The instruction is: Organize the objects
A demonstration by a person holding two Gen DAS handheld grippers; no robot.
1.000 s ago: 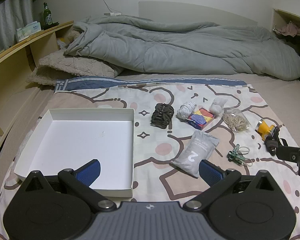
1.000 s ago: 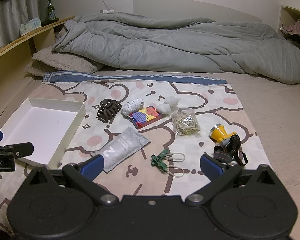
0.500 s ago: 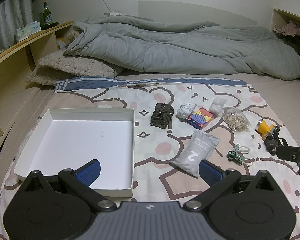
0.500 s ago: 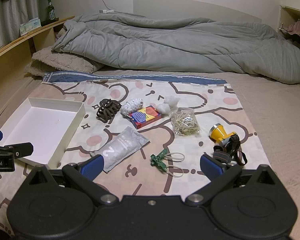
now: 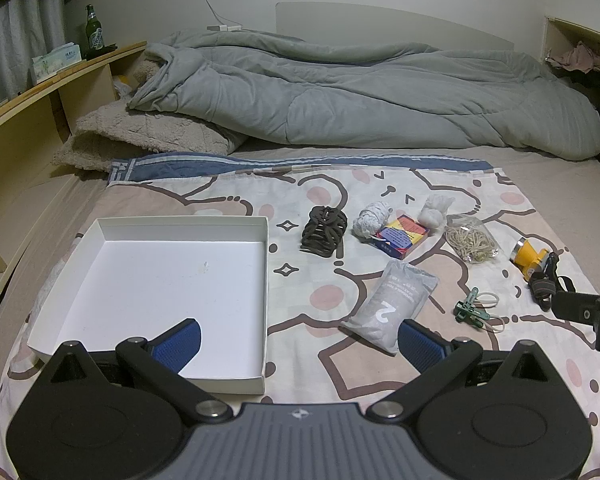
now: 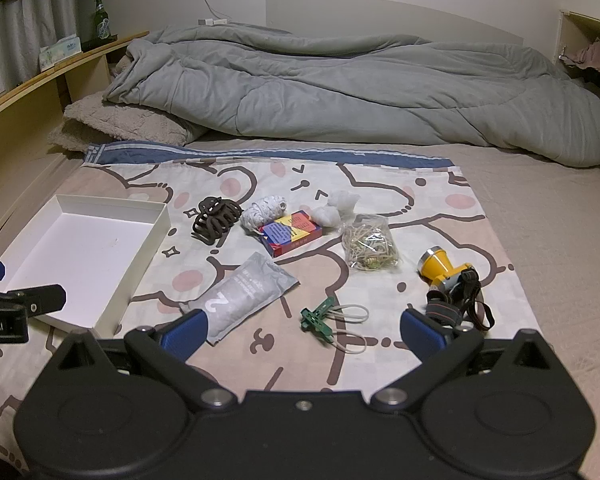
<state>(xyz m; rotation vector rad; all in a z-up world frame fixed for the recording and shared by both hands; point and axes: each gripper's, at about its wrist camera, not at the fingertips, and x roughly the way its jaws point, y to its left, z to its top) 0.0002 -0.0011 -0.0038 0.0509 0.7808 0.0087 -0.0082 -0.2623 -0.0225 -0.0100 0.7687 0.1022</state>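
A cartoon-printed cloth (image 5: 320, 200) covers the bed. In the left wrist view, the left gripper (image 5: 298, 340) is spread wide and holds nothing, its left finger above the shallow white cardboard tray (image 5: 180, 222). In the right wrist view, the right gripper (image 6: 302, 330) is likewise spread and free, with the grey pouch marked "2" (image 6: 240, 294) and the green clip (image 6: 318, 316) between its blue pads.

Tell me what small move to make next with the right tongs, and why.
Probably lower the right tongs onto the green clip just ahead. They are open and hold nothing, the white box is empty, and every item lies loose on the sheet.
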